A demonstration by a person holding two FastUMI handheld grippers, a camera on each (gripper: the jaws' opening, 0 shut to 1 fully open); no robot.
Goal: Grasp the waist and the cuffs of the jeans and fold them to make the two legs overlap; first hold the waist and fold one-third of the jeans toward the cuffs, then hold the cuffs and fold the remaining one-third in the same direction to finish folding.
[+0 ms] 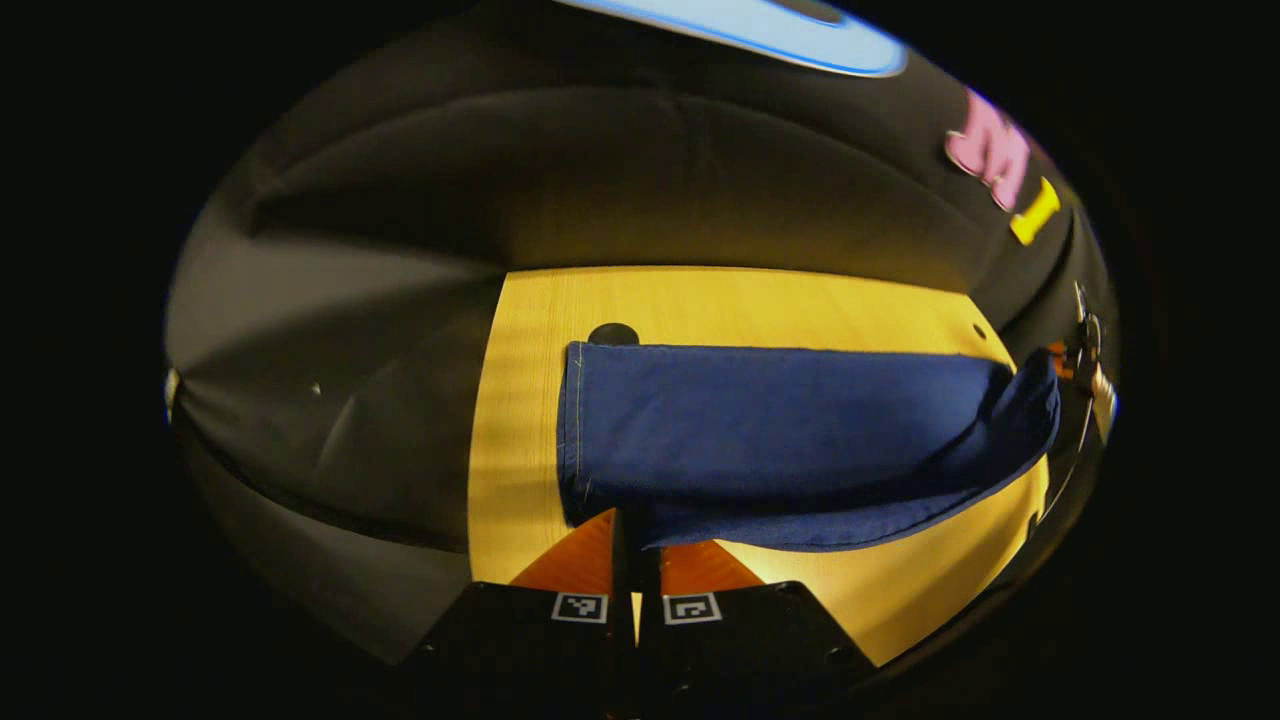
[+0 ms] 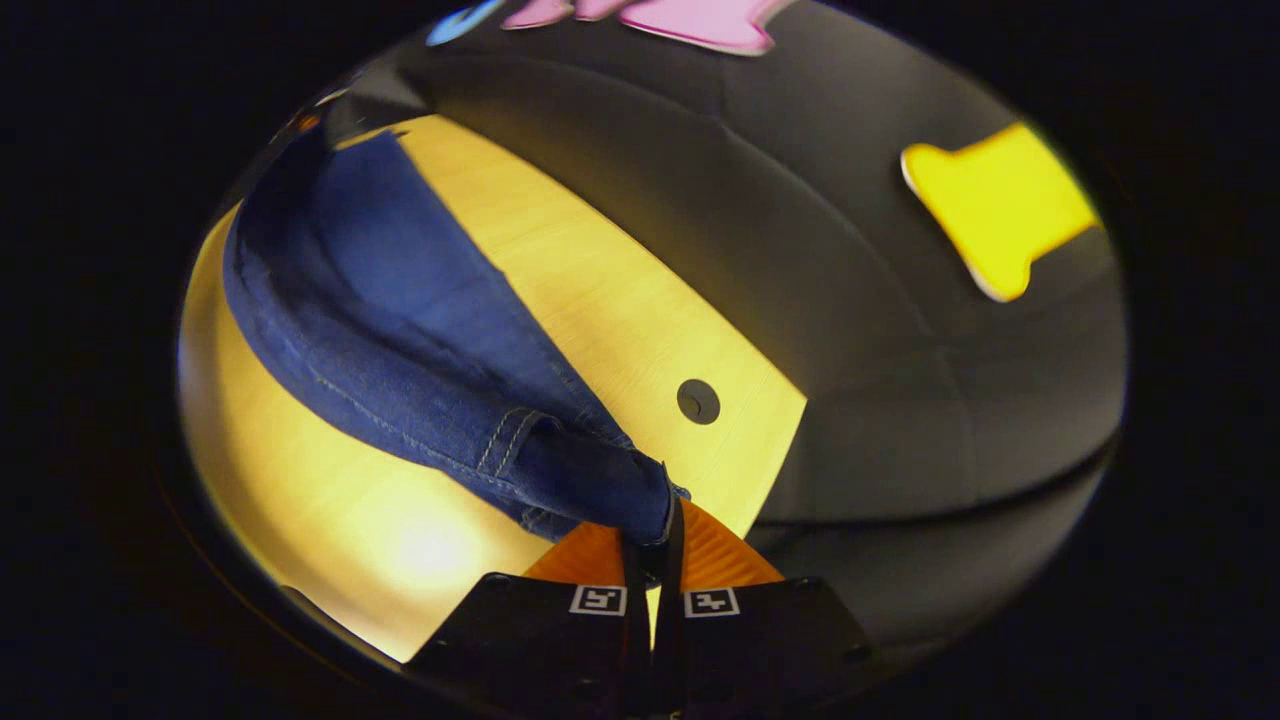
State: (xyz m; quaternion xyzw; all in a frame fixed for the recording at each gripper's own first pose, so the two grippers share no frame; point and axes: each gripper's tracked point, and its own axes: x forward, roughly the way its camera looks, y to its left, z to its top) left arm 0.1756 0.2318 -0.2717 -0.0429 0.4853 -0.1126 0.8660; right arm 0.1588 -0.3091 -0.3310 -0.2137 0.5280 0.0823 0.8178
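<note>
Your left claw (image 1: 634, 540) has its two fingers pressed nearly together on the near edge of the jeans (image 1: 780, 440), by the cuff end, where one stitched hem runs down the cloth's left side. Your right claw (image 2: 652, 545) is likewise closed tight, its two fingers pinching the waist end, where one belt loop (image 2: 503, 437) shows just beyond the grip. You have one pair of jeans, dark blue, lying lengthwise across the one wooden bench (image 1: 520, 420), with both held ends drawn up off the wood and the middle sagging onto it. In the left gripper view the legs look laid one over the other. Two small dark round holes (image 1: 613, 333) sit in the bench top, one near each end of the cloth.
</note>
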